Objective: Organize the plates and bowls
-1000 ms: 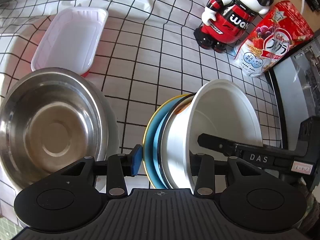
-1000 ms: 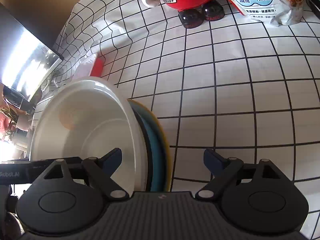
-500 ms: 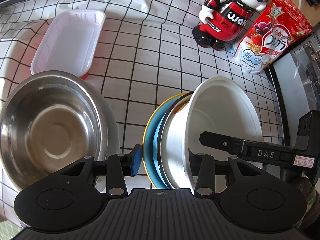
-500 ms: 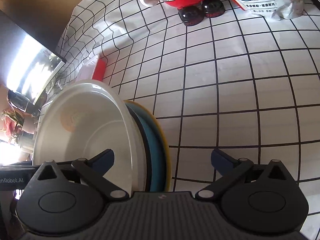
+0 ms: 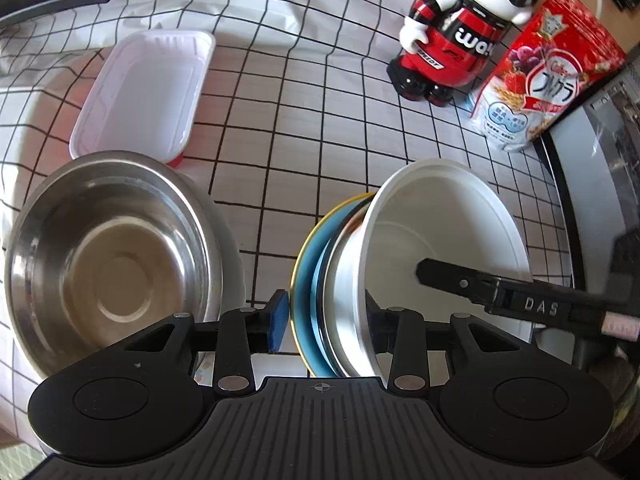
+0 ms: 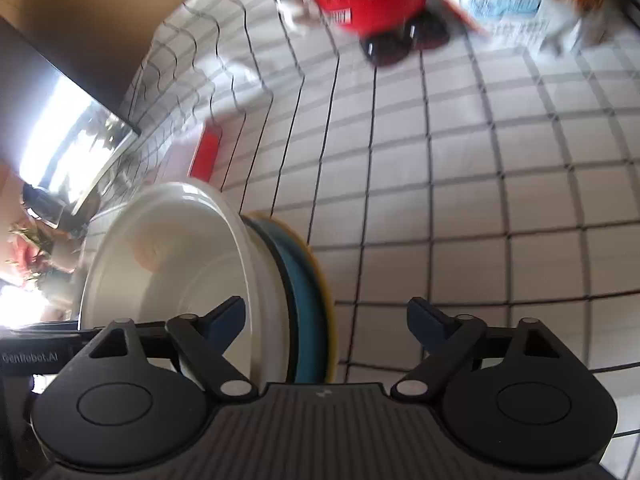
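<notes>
A stack stands on edge on the checked cloth: a yellow-rimmed blue plate (image 5: 307, 280) (image 6: 306, 300) with a white bowl (image 5: 440, 224) (image 6: 172, 264) nested against it. My left gripper (image 5: 326, 318) straddles the stack, its jaws closing; the blue left pad meets the yellow rim and the other finger sits behind the bowl wall. My right gripper (image 6: 326, 320) is also closing around the stack. Its left finger (image 5: 480, 288) reaches inside the bowl, while its right finger stays clear of the plate. A steel bowl (image 5: 112, 256) sits upright to the left.
A white rectangular tray (image 5: 144, 88) lies on something red beyond the steel bowl. A red toy robot (image 5: 452, 40) and a cereal bag (image 5: 540, 76) stand at the far right. A dark appliance (image 5: 600, 168) borders the right side.
The left jaws have narrowed and the stack between them looks squeezed tighter. The right jaws widened, then came in again; the right view is now blurred by motion.
</notes>
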Demonstrator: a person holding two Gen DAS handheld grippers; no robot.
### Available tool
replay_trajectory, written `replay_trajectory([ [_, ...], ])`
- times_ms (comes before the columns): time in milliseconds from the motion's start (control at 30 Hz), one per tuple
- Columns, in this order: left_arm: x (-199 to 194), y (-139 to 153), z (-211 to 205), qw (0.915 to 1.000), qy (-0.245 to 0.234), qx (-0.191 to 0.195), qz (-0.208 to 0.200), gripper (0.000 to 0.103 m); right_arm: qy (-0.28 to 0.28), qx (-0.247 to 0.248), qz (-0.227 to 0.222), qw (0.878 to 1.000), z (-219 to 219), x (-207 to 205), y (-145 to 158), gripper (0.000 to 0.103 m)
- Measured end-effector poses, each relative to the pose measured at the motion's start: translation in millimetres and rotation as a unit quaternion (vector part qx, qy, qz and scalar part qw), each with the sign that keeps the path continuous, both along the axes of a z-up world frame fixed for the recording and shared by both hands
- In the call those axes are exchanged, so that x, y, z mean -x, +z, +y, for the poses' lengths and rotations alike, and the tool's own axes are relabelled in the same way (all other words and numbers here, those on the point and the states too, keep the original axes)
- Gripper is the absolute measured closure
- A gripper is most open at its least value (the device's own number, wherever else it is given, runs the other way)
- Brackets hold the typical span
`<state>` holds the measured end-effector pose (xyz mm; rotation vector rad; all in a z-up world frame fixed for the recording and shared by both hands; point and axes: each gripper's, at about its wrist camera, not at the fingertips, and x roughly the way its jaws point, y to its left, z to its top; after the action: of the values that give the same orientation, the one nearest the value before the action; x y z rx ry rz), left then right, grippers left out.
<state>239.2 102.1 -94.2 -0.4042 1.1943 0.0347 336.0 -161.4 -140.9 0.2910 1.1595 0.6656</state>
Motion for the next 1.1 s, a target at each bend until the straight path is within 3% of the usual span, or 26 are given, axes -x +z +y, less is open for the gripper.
replay_trajectory([
  [100, -3, -4, 2, 0.9999, 0.009, 0.002, 0.008, 0.063, 0.003, 0.025, -0.038, 0.999, 2, 9, 8, 0.030],
  [200, -7, -9, 4, 0.9996, 0.016, 0.011, 0.019, 0.063, 0.026, 0.027, -0.029, 0.999, 6, 11, 9, 0.052],
  [233, -8, -11, 4, 0.9995, 0.016, 0.012, 0.023, 0.063, 0.035, 0.032, -0.026, 0.999, 8, 12, 9, 0.055],
  [400, -13, -16, -1, 0.9990, 0.008, 0.018, 0.040, 0.063, 0.051, 0.037, -0.024, 0.998, 16, 14, 6, 0.055],
  [733, -15, -1, -16, 0.9986, -0.013, -0.027, 0.044, 0.058, 0.061, 0.031, -0.021, 0.997, 16, 14, 4, 0.055],
  [800, -13, 6, -15, 0.9990, -0.012, -0.029, 0.033, 0.059, 0.063, 0.033, -0.026, 0.997, 16, 15, 5, 0.055],
  [900, -7, 21, -10, 0.9997, -0.003, -0.013, -0.019, 0.061, 0.063, 0.039, -0.037, 0.997, 18, 18, 7, 0.055],
  [1000, 3, 27, -13, 0.9961, 0.000, -0.047, -0.075, 0.061, 0.062, 0.045, -0.049, 0.996, 19, 21, 8, 0.054],
  [1100, 11, 15, -16, 0.9960, -0.005, -0.058, -0.067, 0.061, 0.060, 0.044, -0.047, 0.996, 17, 22, 8, 0.054],
])
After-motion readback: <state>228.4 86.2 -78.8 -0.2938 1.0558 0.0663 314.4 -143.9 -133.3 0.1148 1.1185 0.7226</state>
